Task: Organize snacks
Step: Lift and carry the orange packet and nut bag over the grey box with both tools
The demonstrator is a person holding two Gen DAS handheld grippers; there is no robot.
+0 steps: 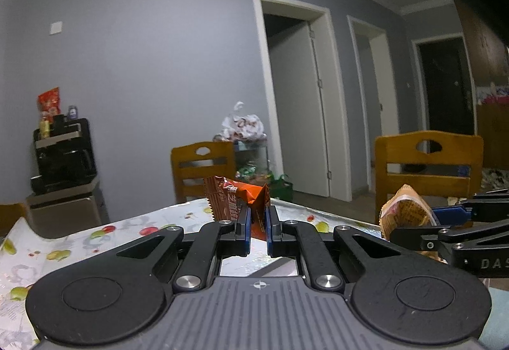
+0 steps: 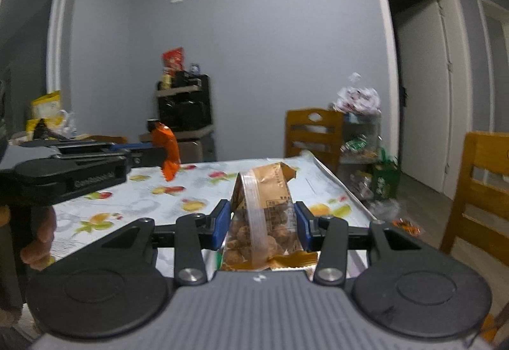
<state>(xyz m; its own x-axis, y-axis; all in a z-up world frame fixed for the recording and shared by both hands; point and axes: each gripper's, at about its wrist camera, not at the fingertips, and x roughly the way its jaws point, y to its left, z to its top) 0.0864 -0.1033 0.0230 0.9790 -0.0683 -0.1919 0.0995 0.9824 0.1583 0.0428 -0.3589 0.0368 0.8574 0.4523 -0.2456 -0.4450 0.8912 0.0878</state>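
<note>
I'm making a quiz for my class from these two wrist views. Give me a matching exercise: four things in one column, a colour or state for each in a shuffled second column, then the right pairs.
Things
1. left tongs
2. right tongs
3. tablecloth
4. chairs

Colour or state
A. fruit print on a pale ground
B. shut on the tan snack bag, part of it clear and showing round brown pieces
C. brown wood, each with a cut-out in the backrest
D. shut on the orange snack wrapper, held above the table

Pairs: 1-D, 2-B, 3-A, 4-C
</note>
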